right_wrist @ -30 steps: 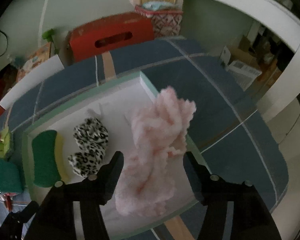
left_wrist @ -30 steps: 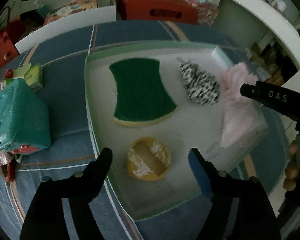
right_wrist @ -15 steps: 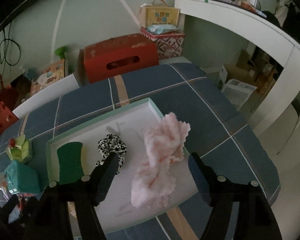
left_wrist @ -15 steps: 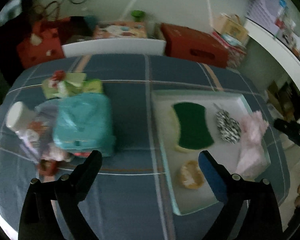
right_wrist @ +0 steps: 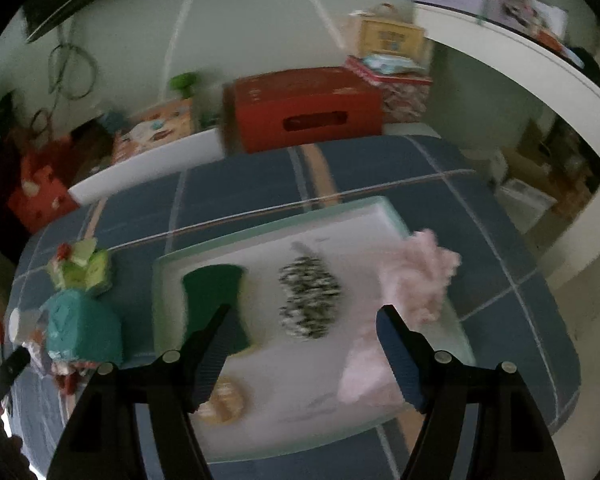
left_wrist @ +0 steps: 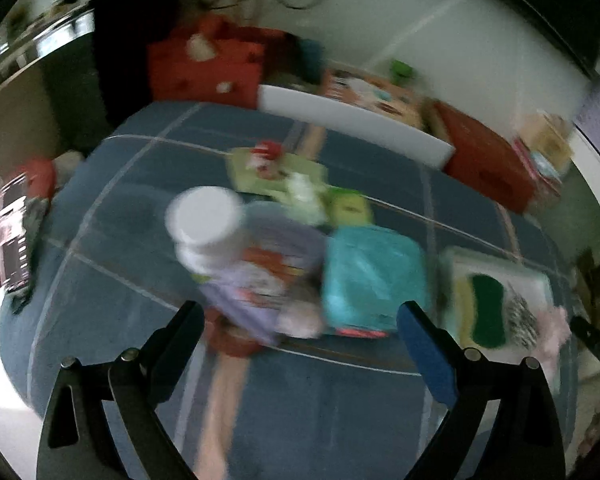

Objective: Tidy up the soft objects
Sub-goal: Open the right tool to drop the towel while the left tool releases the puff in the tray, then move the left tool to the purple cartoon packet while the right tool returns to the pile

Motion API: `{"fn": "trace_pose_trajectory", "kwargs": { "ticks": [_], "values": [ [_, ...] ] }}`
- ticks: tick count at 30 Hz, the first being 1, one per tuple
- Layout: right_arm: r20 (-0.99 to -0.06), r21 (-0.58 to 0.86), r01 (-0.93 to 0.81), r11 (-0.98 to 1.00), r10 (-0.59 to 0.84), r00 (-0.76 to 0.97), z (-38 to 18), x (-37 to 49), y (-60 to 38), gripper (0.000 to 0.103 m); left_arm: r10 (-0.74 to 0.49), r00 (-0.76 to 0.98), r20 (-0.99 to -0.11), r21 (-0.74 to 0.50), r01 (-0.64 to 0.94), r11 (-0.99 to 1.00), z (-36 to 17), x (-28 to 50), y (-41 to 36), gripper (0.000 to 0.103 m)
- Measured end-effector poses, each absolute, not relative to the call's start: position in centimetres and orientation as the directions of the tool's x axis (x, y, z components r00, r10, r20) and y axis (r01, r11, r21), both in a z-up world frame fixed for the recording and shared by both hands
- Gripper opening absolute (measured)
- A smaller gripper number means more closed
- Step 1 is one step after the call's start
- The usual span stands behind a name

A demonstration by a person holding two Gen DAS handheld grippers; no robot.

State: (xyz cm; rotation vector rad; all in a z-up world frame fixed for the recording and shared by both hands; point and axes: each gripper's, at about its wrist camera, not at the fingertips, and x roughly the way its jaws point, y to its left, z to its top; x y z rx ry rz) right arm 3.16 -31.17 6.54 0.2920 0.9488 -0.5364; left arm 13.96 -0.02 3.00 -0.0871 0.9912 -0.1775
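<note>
The right gripper [right_wrist: 302,322] hangs above the tray [right_wrist: 260,236], jaws spread wide and holding nothing. Between and beyond its fingers lie the green sponge [right_wrist: 216,294], the leopard-print cloth [right_wrist: 310,300] and the pink fluffy cloth [right_wrist: 416,292]. The left gripper [left_wrist: 298,322], equally wide and empty, faces a blurred teal pouch [left_wrist: 374,280] left of the tray.

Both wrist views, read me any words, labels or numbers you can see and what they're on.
None can be read.
Yellow box: has print, too blurred.
Colourful box: graphics smeared.
Purple packet: print blurred.
Red box: no text visible.
</note>
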Motion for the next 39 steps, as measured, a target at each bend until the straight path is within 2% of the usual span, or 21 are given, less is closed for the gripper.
{"fn": "trace_pose_trajectory", "kwargs": {
  "ticks": [7,16,22,39],
  "values": [
    [-0.838,0.006,0.419,0.908,-0.224,0.497,5.6,6.2,-25.2,0.076,-0.106,0.528,-0.842,-0.15,-0.041,0.988,1.5,15.4,5.7,0.097],
    [-0.861,0.019,0.228,0.973,-0.1,0.499,3.8,9.6,-16.6,0.076,-0.085,0.515,-0.853,-0.166,-0.114,0.979,0.7,15.7,9.2,0.097],
    [-0.884,0.027,0.144,0.989,-0.044,0.466,1.8,11.1,-12.8,0.076,-0.109,0.51,-0.853,-0.183,-0.098,0.978,0.1,16.0,9.3,0.097],
    [-0.918,0.016,0.116,0.993,-0.031,0.395,-1.4,12.4,-10.5,0.076,-0.189,0.456,-0.87,-0.255,-0.089,0.963,-1.7,16.8,8.9,0.097]
  ]
}}
